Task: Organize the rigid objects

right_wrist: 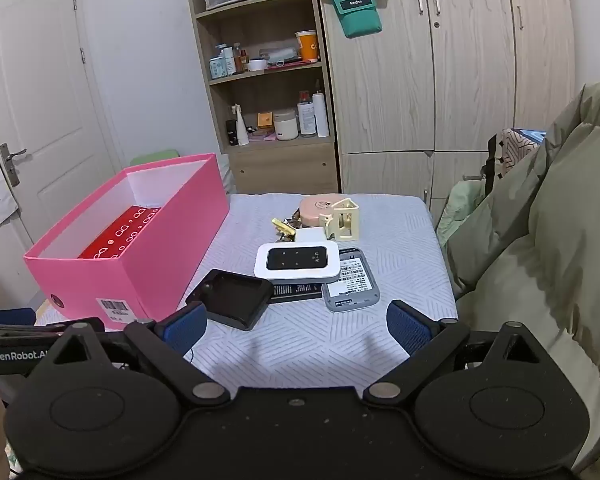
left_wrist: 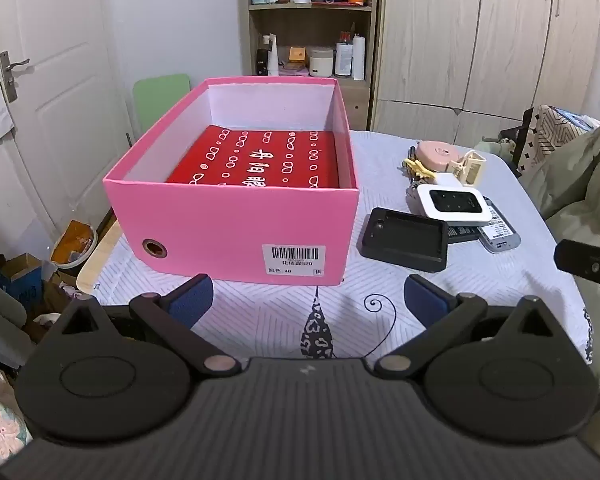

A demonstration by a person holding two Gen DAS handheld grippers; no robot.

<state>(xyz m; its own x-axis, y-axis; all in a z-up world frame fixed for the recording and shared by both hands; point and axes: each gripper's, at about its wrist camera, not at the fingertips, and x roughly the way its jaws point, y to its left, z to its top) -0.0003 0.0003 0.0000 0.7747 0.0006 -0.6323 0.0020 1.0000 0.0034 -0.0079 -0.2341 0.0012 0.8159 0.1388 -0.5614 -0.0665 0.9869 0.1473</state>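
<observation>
- Blue-padded fingers of the left gripper (left_wrist: 308, 296) stand spread wide, with nothing between them but the patterned tablecloth (left_wrist: 260, 312).
- It hangs over the near edge of the table, tilted down, just short of the pink box (left_wrist: 236, 224), and touches nothing.
- Its left fingertip sits in front of the box's near wall, close to it but apart.
- The right gripper (right_wrist: 296, 326) is likewise spread wide and holds nothing; bare cloth shows between its blue pads (right_wrist: 406, 326).
- Its left pad lies just beside the near corner of the black tray-like case (right_wrist: 232, 298); whether it touches the case cannot be told from this angle.
- The pink box stands open on the left of the table, with a red printed sheet (left_wrist: 256, 160) flat on its bottom and a barcode label (left_wrist: 294, 258) on its near wall.
- The loose things lie in a cluster to the right of the box, apart from it: the black case nearest, then a white wifi router (right_wrist: 296, 260) resting on a dark flat battery (right_wrist: 296, 292) and overlapping a grey back cover (right_wrist: 350, 282).
- Behind these are a small white cube (right_wrist: 310, 235), a cream plastic holder (right_wrist: 344, 218), a round pink tape measure (right_wrist: 316, 206) and a bunch of keys (right_wrist: 284, 226).
- An olive padded coat (right_wrist: 540, 240) is draped at the right edge of the table.
</observation>
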